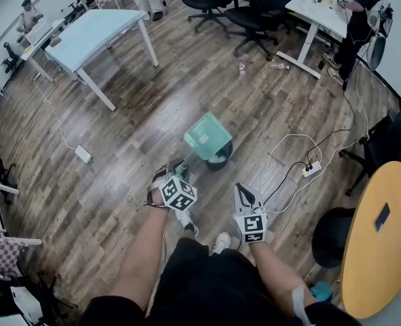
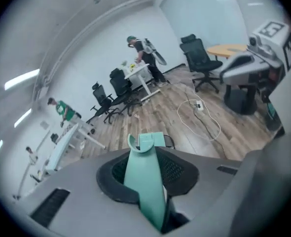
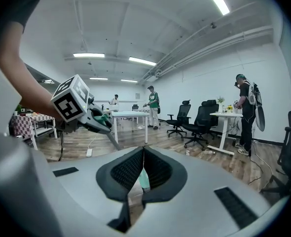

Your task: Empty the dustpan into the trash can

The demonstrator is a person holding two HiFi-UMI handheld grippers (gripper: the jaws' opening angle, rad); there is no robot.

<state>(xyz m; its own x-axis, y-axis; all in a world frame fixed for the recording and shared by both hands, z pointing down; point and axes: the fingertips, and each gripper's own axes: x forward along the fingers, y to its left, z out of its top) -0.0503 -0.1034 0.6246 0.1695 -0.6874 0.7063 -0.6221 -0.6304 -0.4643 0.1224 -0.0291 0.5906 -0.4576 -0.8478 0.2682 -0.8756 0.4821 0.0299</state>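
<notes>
Dustpan, teal plastic, hangs tipped over the black trash can on the wooden floor. Its pan overlaps the can's far rim in the head view. Whether its open edge is inside the rim or only above it cannot be told from that angle.

Left hand-held gripper is clamped on the dustpan's handle. The left gripper view shows both pads pressed against the teal shaft, with the hooked end standing past the jaws. Right hand-held gripper hangs just beside the left one, away from the can. Its jaws are together with nothing between them.

Something pale shows in the can's mouth below the pan. It is too small to say if it is debris or a liner.

Judgement: the pan is lifted and brought to the can, and the tip-out appears under way. Whether the pan is already empty is not visible. Left to do: finish the pour, then take the dustpan clear.

A white cable with power strip lies on the floor well to the right of the can.
</notes>
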